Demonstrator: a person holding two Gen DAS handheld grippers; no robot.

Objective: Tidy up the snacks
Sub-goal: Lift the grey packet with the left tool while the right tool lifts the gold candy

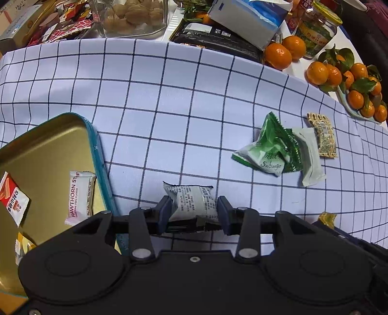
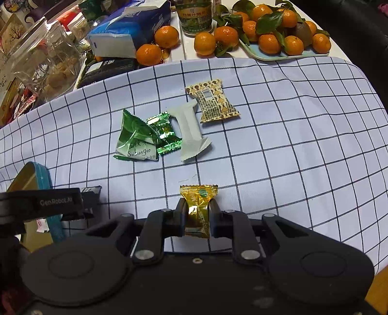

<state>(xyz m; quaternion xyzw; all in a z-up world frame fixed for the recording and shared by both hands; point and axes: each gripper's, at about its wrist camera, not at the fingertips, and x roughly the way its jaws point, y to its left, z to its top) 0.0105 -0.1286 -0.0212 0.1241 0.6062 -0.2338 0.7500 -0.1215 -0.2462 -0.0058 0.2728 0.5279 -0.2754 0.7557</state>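
My left gripper [image 1: 193,211] is shut on a grey-silver snack packet [image 1: 192,202] just right of the open gold tin [image 1: 55,150] with a teal rim. The tin holds a Hawthorn strip [image 1: 80,197] and a red-white packet [image 1: 13,198]. My right gripper [image 2: 198,213] is shut on a gold candy [image 2: 197,208] above the checked cloth. Loose on the cloth lie a green-white packet [image 2: 134,138], a shiny green candy [image 2: 165,135], a white packet [image 2: 190,132] and a brown patterned packet [image 2: 213,103]. The left gripper [image 2: 48,203] shows at the left of the right wrist view.
Behind the checked cloth [image 1: 169,97] stand a glass jar of walnuts [image 1: 133,14], a tissue pack [image 2: 131,26], a black packet [image 1: 218,41], a green-labelled jar [image 2: 194,17], loose tangerines [image 2: 167,36] and a tray of tangerines [image 2: 286,34].
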